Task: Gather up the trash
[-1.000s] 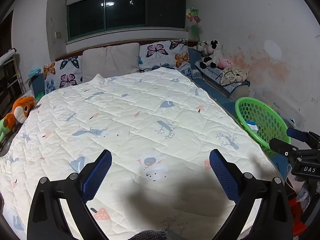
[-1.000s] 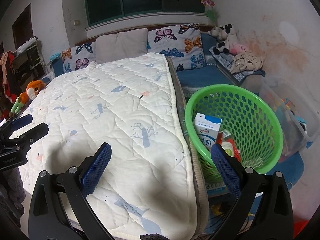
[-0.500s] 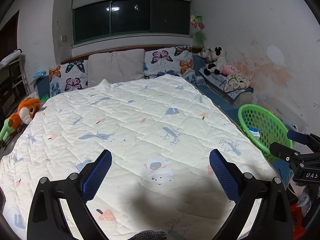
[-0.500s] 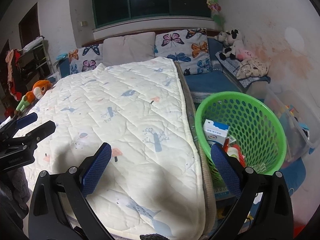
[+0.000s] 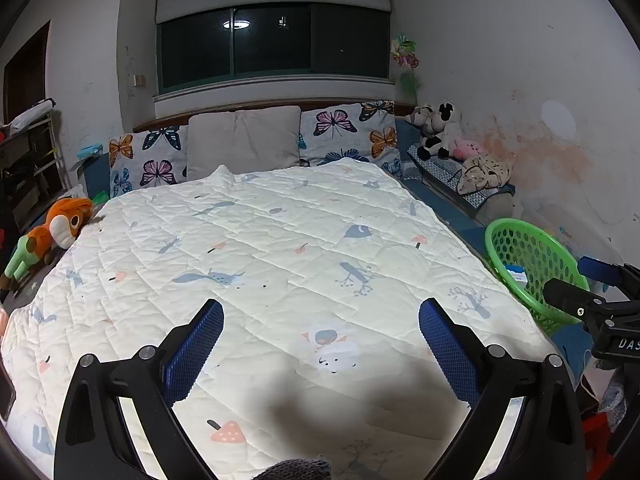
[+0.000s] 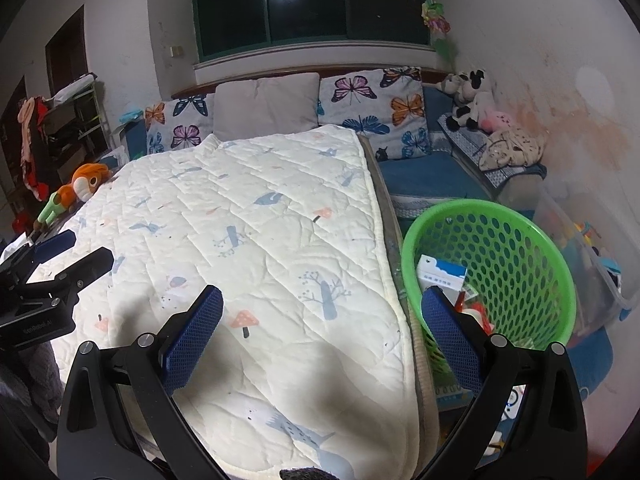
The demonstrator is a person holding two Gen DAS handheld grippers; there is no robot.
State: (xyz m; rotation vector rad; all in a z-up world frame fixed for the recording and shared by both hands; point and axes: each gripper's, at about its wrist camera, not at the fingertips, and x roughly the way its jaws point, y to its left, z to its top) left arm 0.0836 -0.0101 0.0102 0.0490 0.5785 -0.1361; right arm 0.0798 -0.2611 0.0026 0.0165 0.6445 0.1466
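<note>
A green perforated basket (image 6: pixel 516 256) stands on the floor right of the bed; it also shows in the left wrist view (image 5: pixel 532 256). It holds a blue-and-white carton (image 6: pixel 440 274) and red-and-white wrappers. My left gripper (image 5: pixel 320 344) is open and empty above the foot of the quilt (image 5: pixel 280 264). My right gripper (image 6: pixel 322 332) is open and empty over the bed's right edge, its right finger in front of the basket. Each gripper shows in the other's view: the right gripper (image 5: pixel 592 284) and the left gripper (image 6: pixel 60 256). I see no loose trash on the quilt.
Butterfly pillows (image 5: pixel 348 136) and a grey pillow (image 5: pixel 244 142) line the headboard. An orange plush toy (image 5: pixel 60 228) lies at the bed's left edge. Plush toys (image 6: pixel 476 100) sit on a blue bench by the right wall. A clear storage bin (image 6: pixel 580 240) stands behind the basket.
Both grippers have pulled back and up from the bed, so the bed and basket look smaller and farther. Both stay open and empty.
</note>
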